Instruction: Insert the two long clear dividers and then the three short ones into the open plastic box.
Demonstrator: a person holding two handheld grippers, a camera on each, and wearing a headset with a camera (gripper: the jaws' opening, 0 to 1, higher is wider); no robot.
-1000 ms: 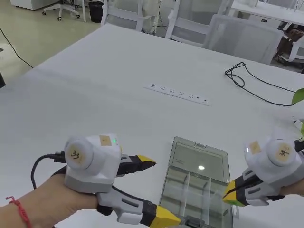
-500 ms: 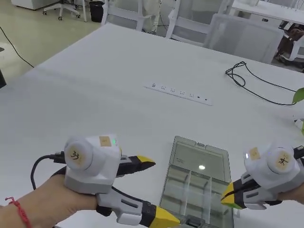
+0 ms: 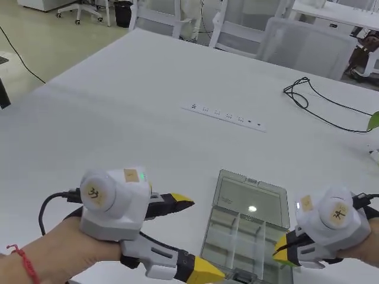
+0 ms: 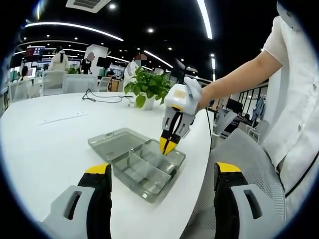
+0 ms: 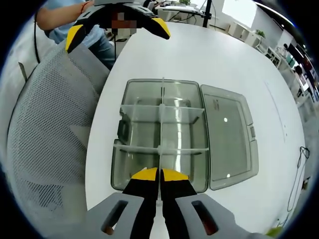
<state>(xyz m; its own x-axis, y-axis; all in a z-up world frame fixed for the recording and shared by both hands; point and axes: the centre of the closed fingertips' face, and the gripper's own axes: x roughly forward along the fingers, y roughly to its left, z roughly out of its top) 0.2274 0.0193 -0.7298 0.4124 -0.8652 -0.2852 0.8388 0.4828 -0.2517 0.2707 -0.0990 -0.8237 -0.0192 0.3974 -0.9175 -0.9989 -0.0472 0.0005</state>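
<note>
The clear plastic box (image 3: 208, 239) lies open near the table's front edge, its lid (image 3: 251, 196) flat on the far side. In the right gripper view the box (image 5: 117, 149) holds two cross dividers and one long clear divider (image 5: 161, 124) down its middle. My right gripper (image 5: 160, 175) is shut on that long divider's near end, at the box wall. In the head view the right gripper (image 3: 283, 248) sits at the box's right edge. My left gripper (image 3: 195, 236) stands open, left of the box, holding nothing. The left gripper view shows the right gripper (image 4: 168, 145) tipped down into the box (image 4: 124, 172).
A white power strip (image 3: 222, 115) lies mid-table and a black cable (image 3: 308, 100) loops at the far right. White chairs (image 3: 296, 41) line the far side. A potted plant (image 4: 148, 87) stands past the box. A grey mesh chair (image 5: 50, 124) is by the table's edge.
My right gripper has sunk lower and a little leftward onto the box's right edge. The left gripper has not moved.
</note>
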